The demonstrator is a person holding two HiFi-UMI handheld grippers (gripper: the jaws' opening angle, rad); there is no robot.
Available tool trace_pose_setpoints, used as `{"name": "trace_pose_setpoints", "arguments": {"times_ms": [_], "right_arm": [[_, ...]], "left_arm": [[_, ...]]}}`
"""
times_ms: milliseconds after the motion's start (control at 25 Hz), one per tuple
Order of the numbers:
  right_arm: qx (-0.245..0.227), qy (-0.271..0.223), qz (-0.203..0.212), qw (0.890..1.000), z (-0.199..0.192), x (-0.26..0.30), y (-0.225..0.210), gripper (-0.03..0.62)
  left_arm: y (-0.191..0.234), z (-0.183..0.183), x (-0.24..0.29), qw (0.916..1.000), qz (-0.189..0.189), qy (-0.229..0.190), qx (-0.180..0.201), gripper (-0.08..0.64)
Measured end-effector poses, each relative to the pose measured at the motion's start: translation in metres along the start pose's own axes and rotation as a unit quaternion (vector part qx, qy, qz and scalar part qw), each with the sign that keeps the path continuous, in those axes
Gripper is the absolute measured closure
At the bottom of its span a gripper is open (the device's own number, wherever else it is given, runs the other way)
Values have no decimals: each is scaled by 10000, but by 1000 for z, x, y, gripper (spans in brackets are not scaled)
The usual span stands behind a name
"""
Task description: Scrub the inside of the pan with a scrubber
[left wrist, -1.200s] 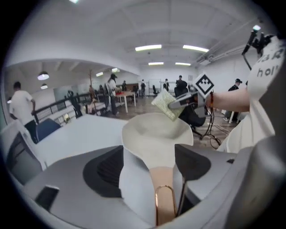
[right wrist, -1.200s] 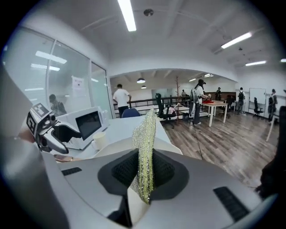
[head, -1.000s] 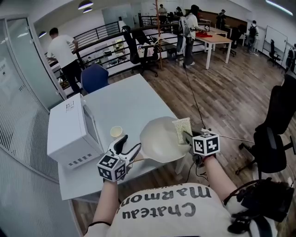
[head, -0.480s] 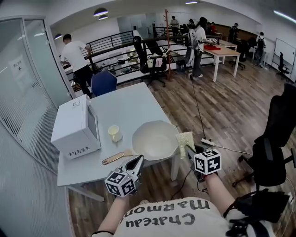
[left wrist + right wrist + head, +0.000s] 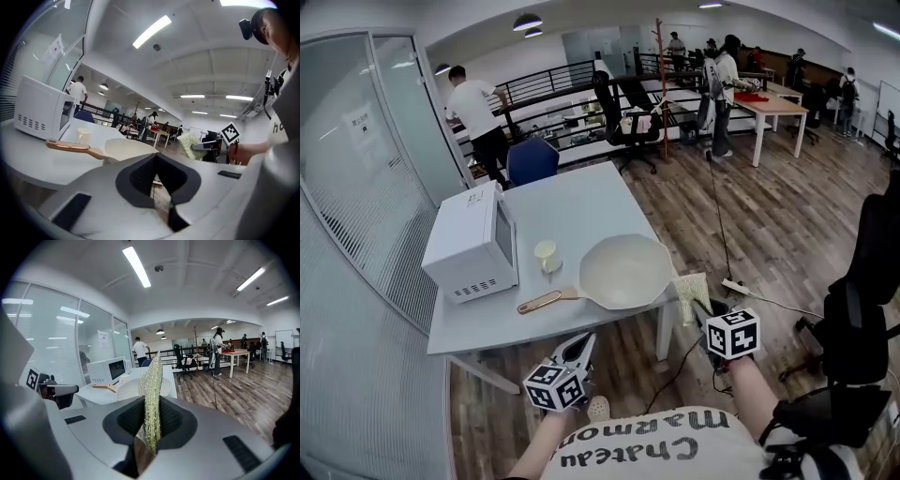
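**Scrubber gripped, pan out of reach**

I stand off the near edge of the counter (image 5: 567, 206), both tools well apart from the frying pan (image 5: 626, 270). The pan sits empty near the counter's front corner, its wooden handle (image 5: 546, 301) pointing left below the microwave (image 5: 469, 242), with a cup (image 5: 546, 254) just beside it. By my reading no scrubbing is under way. The next move calls for carrying the scrubber (image 5: 691, 292) over the rim and down onto the pan's inside, probably with the handle steadied. My right tool (image 5: 701, 314) pinches the yellow-green scrubber upright between its jaws. My left tool (image 5: 579, 349) is fully closed on nothing.
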State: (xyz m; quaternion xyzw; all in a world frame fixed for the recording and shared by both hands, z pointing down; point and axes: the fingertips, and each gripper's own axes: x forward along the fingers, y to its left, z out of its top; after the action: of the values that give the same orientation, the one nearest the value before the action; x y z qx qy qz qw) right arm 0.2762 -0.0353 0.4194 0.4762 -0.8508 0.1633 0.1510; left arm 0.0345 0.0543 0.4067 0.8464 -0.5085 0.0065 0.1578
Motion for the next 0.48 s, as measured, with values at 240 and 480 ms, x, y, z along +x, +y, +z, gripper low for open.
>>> {"name": "trace_pose_setpoints", "arguments": {"times_ms": [240,480], "right_arm": [[-112,56,14,9999,-6,-6,1,534],[-190,109,-31,9998,-12,-9,1,534]], "left_arm": [[-12,-1,-2,9998,10,55,199,568],[-17,-4,-1,9996,-20,86,255,569]]}}
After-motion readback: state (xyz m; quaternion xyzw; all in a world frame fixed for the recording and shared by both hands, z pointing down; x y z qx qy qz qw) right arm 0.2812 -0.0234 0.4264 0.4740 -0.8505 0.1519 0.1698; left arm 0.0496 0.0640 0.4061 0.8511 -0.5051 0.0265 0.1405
